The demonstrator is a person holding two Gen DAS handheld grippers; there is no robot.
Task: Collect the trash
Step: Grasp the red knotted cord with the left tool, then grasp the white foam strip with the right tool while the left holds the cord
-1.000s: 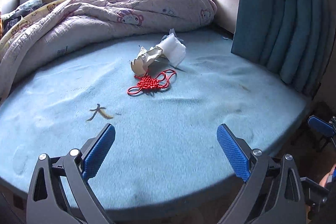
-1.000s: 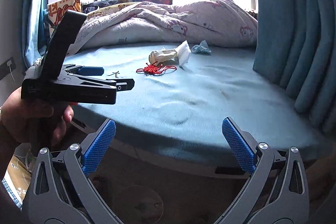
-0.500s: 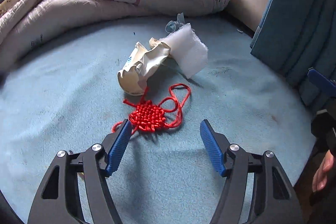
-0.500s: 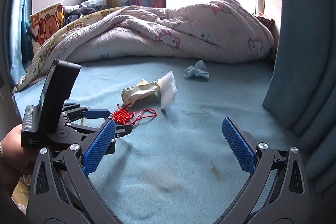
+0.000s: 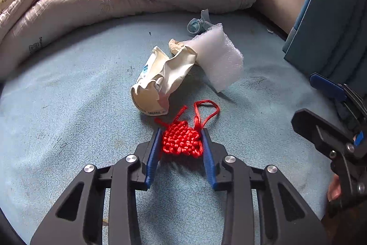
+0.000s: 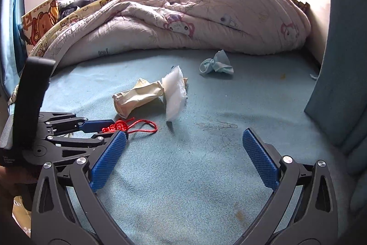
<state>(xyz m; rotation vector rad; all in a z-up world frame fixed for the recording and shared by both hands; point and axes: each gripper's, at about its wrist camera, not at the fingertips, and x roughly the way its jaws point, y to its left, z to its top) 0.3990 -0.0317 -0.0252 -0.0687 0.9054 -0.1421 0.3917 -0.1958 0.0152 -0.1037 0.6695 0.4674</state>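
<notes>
Left wrist view is showing the left gripper [image 5: 181, 141] pinching the red knot ornament [image 5: 182, 140] between both blue pads on the blue bedsheet [image 5: 68, 107]; its cord loop is trailing forward toward the crumpled paper cup [image 5: 160, 82], lying just beyond.

Right wrist view is showing the right gripper [image 6: 183, 153] hanging wide apart and empty; the ornament [image 6: 117, 126] is sitting to its left, so the left tool is nearer.

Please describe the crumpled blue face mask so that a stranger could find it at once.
Look at the blue bed sheet, near the foot of the pink quilt. The face mask lies there alone, beyond the white foam piece and crushed paper cup. It is the only pale blue, knotted bundle.
</notes>
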